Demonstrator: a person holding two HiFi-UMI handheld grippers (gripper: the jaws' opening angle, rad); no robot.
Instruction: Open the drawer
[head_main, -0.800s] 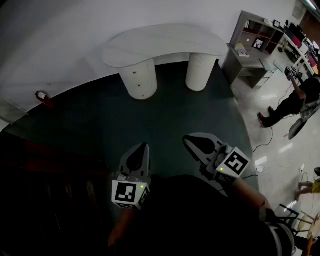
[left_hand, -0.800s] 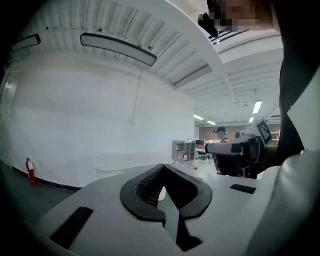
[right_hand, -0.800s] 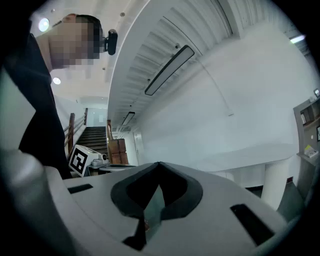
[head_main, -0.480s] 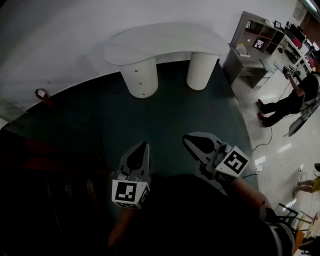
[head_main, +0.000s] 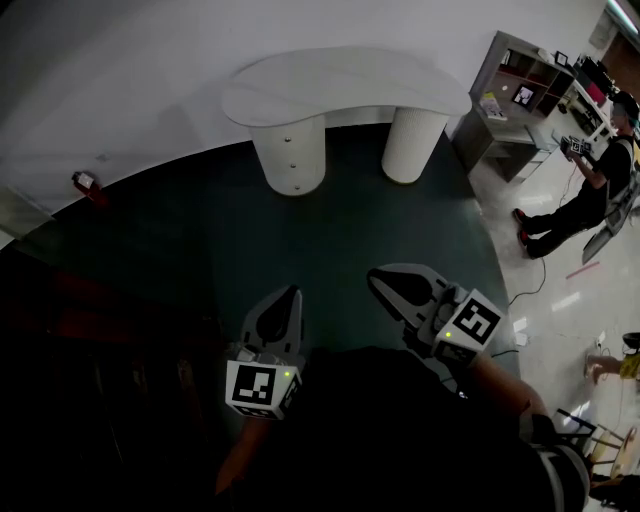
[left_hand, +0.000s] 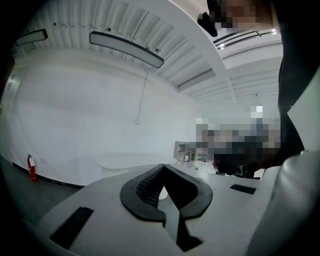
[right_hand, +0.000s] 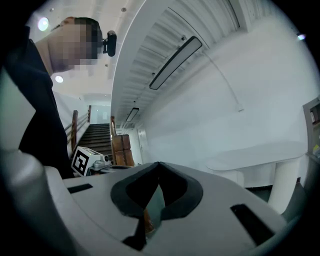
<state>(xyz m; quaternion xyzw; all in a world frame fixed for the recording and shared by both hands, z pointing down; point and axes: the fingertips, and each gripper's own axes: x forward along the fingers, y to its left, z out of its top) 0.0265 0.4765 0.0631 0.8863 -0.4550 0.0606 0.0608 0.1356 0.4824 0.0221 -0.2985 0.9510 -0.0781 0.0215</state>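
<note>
Well, you stand well apart from the white table (head_main: 340, 85), and the reach has not yet begun. Its wider pedestal (head_main: 300, 135) carries the drawers (head_main: 283, 160), all shut as far as I can judge, contents hidden. Next, walk in and line one gripper up on a knob (head_main: 293, 165). The left gripper (head_main: 289, 295) and right gripper (head_main: 380, 280) hang by your body, jaws closed on nothing.

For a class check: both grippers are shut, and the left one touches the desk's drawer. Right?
No. The head view shows the left gripper well short of the drawer, touching nothing. It and the right gripper are shut.
</note>
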